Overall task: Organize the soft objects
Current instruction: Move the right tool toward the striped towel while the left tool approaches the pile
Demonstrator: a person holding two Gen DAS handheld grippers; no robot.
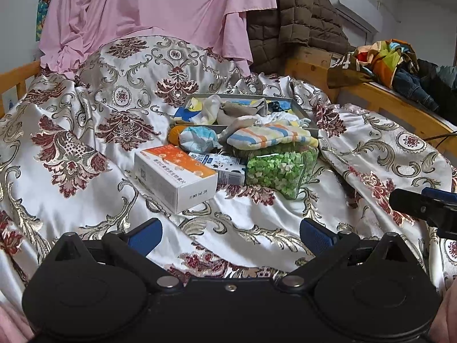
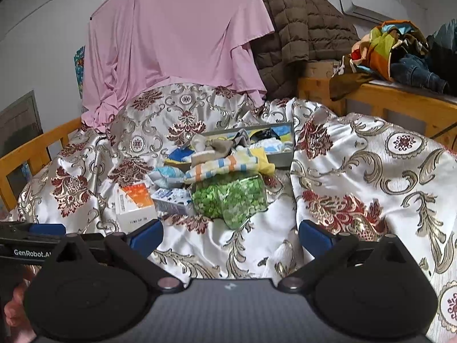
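Note:
A grey tray (image 1: 305, 114) (image 2: 281, 161) sits on the patterned bed cover and holds several socks and cloths. A striped orange, blue and yellow sock (image 1: 271, 137) (image 2: 225, 167) hangs over its near edge. A rolled blue-and-white sock (image 1: 198, 138) (image 2: 167, 175) lies just left of it on the cover. My left gripper (image 1: 230, 235) is open and empty, low over the cover, well short of the pile. My right gripper (image 2: 230, 237) is open and empty too, to the right of the left one.
A white and orange box (image 1: 174, 177) (image 2: 134, 203), a small blue-white carton (image 1: 225, 168) (image 2: 172, 200) and a clear jar of green paper stars (image 1: 278, 171) (image 2: 231, 198) lie before the tray. Pink sheet (image 1: 148, 14), brown jacket (image 1: 297, 20) and wooden bed rails (image 1: 385, 100) stand behind.

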